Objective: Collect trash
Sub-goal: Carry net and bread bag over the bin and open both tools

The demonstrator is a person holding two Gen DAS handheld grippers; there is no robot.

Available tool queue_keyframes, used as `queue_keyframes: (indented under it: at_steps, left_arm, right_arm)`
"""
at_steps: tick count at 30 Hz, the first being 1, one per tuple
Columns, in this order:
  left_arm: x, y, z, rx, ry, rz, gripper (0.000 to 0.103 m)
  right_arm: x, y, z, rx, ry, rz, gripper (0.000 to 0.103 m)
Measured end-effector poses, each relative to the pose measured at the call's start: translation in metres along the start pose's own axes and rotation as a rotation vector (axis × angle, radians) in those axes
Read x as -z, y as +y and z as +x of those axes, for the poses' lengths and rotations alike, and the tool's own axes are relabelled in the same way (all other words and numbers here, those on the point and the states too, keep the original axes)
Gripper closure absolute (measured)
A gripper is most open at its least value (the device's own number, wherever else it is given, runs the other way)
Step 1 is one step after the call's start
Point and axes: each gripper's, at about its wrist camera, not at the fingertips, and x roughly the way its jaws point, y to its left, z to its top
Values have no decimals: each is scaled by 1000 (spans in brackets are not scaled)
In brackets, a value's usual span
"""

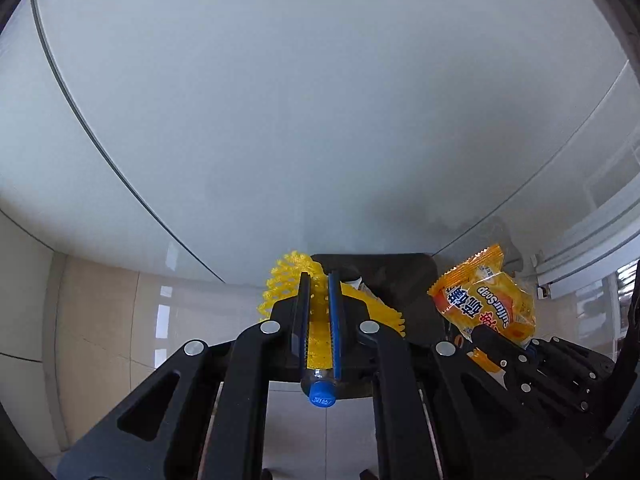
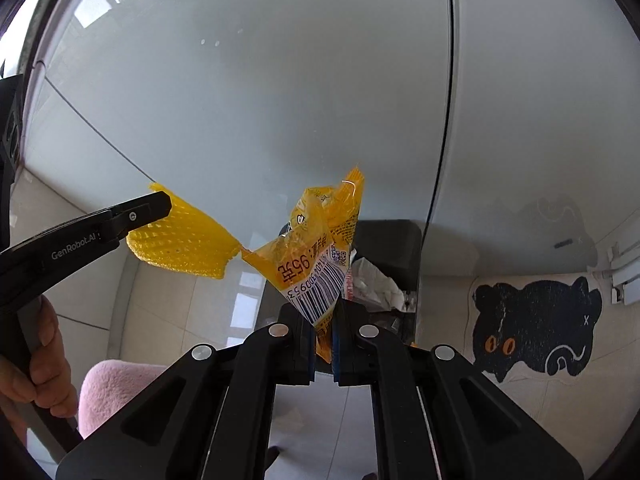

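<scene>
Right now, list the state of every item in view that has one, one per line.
Left gripper: shut on the yellow foam net.
Yellow foam net: gripped, held over the bin.
Right gripper: shut on the orange soap wrapper.
Orange soap wrapper: crumpled, gripped.
Black trash bin: open, white paper inside.
Clear bottle with blue cap: capped.

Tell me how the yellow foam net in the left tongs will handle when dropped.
The yellow foam net looks soft and floppy: it bows out sideways from the left tongs, which are shut on it. Its open mesh suggests it is very light, so it may drift or snag on the pads instead of falling cleanly.
</scene>
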Motion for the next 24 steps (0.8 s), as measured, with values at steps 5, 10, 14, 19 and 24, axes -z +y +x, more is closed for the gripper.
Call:
queue_keyframes:
  at_steps: [5, 10, 14, 19, 24]
  left_arm:
    - [10, -2, 37, 5, 28, 4, 95]
    - [12, -7, 58, 20, 33, 11, 89]
    - [10, -5, 61, 17, 12, 8, 70]
    - [1, -5, 54, 9, -33, 10, 53]
    - [-6, -10, 34, 14, -94, 28, 29]
  right_arm:
    - [14, -4, 40, 47, 38, -21, 95]
    - [13, -11, 63, 69, 53, 3, 92]
    - [9, -14, 67, 81, 42, 13, 86]
    - [5, -17, 59, 100, -23, 21, 38]
    - [1, -13, 50, 101, -44, -1, 14]
